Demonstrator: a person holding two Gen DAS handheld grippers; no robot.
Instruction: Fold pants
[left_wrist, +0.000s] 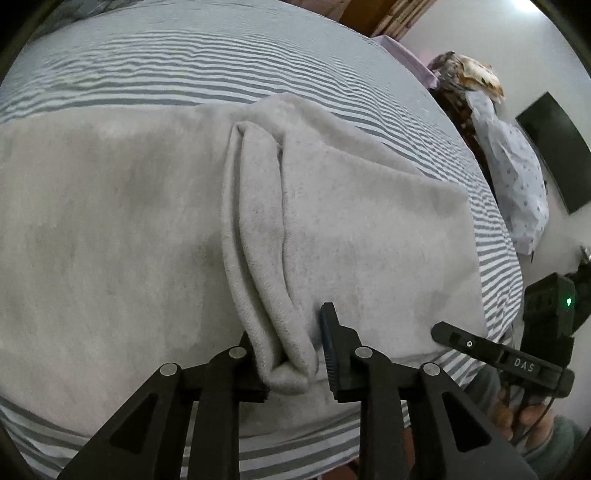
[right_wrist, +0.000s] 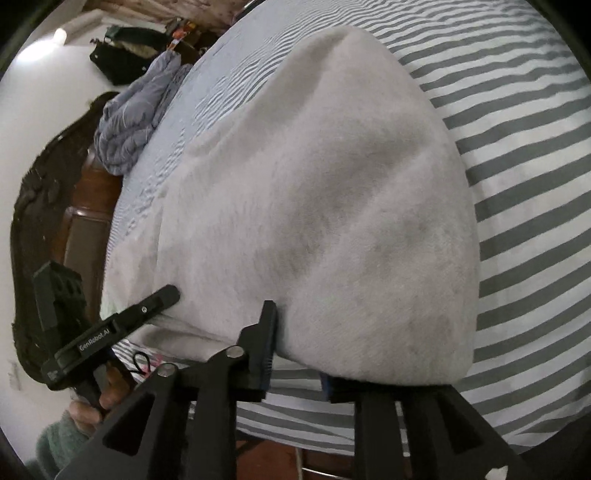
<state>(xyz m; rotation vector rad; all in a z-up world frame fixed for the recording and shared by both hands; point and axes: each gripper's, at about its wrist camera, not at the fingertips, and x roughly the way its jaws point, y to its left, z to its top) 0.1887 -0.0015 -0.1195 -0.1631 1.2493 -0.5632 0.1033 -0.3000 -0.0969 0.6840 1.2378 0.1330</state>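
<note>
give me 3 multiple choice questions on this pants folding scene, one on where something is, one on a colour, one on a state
1. Where do the pants lie?
A. on a striped bed sheet
B. on a wooden floor
C. over a chair back

2. What colour are the stripes of the sheet?
A. red and black
B. grey and white
C. green and yellow

3. What is between the fingers of the left gripper?
A. nothing at all
B. a bunched fold of the pants
C. a black bag

Answers
1. A: the light fabric is spread across the striped bedding in both wrist views.
2. B: grey and white bands run around the pants.
3. B: a rolled ridge of fabric sits between the two black fingers in the left wrist view.
</note>
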